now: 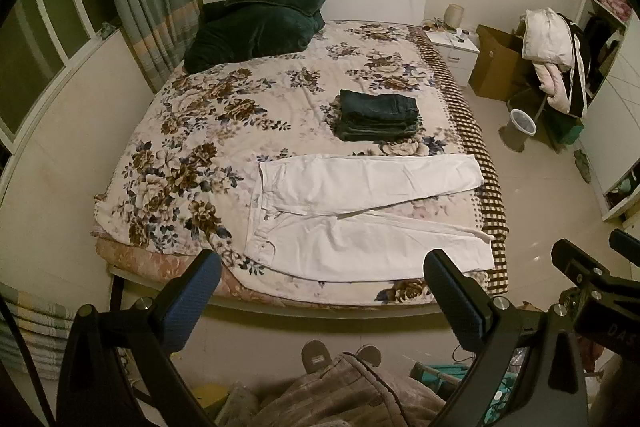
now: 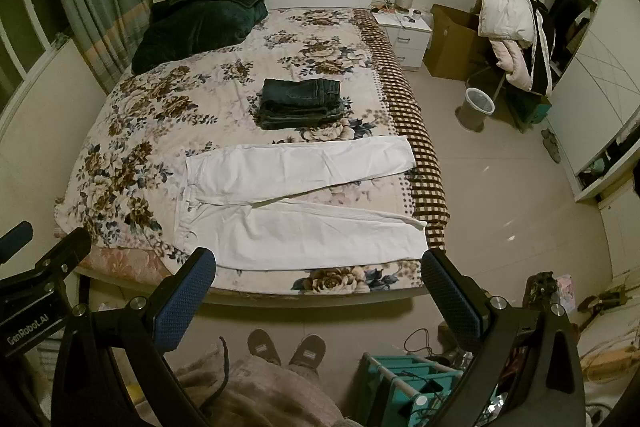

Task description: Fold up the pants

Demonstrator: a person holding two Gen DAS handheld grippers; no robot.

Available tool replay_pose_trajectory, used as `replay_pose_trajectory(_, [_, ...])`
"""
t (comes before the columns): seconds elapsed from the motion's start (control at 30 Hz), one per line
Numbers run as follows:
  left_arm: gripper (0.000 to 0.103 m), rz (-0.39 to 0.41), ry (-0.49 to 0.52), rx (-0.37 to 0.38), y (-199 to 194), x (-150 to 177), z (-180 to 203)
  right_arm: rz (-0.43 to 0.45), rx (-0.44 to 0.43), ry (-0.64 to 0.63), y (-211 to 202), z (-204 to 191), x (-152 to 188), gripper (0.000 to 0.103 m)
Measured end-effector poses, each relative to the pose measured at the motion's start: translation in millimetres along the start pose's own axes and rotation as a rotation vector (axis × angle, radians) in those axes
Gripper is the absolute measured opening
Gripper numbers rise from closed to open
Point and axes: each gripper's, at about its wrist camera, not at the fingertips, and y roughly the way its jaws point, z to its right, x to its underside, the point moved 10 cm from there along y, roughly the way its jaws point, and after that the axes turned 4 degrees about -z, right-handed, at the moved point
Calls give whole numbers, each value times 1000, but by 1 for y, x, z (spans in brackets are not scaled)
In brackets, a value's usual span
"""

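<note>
White pants (image 1: 360, 211) lie spread flat on the near part of the floral bed, waist to the left, both legs running right and slightly apart. They also show in the right wrist view (image 2: 296, 195). My left gripper (image 1: 320, 299) is open and empty, held above the floor in front of the bed's near edge. My right gripper (image 2: 318, 295) is open and empty at the same height, to the right of the left one. Part of the right gripper (image 1: 592, 279) shows at the right edge of the left wrist view.
A stack of folded dark jeans (image 1: 378, 115) sits mid-bed behind the white pants. A dark green blanket (image 1: 252, 19) lies at the headboard. A teal rack (image 2: 416, 383) stands by the person's feet (image 2: 286, 347). A bin (image 2: 476, 107), a cardboard box and a clothes-laden chair stand to the right.
</note>
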Motion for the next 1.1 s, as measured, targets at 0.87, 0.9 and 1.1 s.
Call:
replay_pose_trajectory(0.87, [103, 75, 66, -44, 118, -65, -30, 66, 109, 125, 106, 10, -71, 103])
replay_pose_trajectory(0.9, [103, 68, 63, -58, 132, -72, -29, 66, 114, 124, 124, 13, -83, 103])
replay_pose_trajectory(1.1, [103, -2, 42, -105, 210, -109, -16, -32, 102, 120, 238, 33, -140, 103])
